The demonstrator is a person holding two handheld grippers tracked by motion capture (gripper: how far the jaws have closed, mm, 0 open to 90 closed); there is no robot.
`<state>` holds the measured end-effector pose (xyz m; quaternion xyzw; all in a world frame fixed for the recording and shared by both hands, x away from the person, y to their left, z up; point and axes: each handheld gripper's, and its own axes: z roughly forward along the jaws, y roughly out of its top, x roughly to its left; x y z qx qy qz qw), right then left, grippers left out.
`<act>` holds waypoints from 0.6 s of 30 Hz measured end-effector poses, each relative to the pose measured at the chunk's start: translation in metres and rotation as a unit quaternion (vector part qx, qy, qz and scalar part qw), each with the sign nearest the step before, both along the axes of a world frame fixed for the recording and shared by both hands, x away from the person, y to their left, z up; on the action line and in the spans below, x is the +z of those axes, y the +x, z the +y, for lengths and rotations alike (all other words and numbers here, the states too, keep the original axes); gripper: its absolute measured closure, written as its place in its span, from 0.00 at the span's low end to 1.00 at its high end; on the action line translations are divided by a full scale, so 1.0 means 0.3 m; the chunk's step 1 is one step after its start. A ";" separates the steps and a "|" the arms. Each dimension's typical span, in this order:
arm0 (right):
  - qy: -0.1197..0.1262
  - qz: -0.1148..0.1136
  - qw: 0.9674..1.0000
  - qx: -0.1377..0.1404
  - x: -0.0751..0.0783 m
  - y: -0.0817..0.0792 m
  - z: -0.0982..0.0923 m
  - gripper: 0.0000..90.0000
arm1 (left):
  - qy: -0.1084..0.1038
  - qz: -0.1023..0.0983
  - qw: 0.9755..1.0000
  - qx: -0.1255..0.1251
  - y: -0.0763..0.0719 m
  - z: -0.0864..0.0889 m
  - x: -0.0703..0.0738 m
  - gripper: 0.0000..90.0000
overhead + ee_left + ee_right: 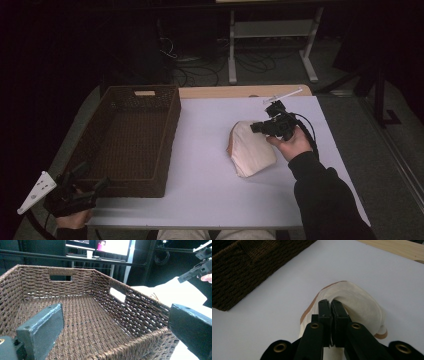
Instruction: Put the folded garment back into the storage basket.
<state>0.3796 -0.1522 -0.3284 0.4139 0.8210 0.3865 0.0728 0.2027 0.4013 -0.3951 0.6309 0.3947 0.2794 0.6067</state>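
So my right tongs (pixel 331 305) are pinched shut on the folded cream cloth (pixel 250 148), sitting at 3 o'clock on the tabletop (pixel 200 165). Left tongs (pixel 87 182) hang wide open at the wicker basket (pixel 165 130)'s near corner. Looks like the pickup step; next I'd guess lift and carry toward 9 o'clock.

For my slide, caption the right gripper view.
Right tongs shut on a folded cream cloth beside a wicker basket.

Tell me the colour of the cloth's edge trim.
Tan-orange, on a cream cloth; clearest in the right gripper view, where the right claw pinches it.
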 end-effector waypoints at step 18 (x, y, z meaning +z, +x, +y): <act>0.007 -0.017 1.000 0.005 0.091 0.008 0.004 0.96 | -0.001 -0.001 1.000 0.000 0.000 -0.001 0.000 0.00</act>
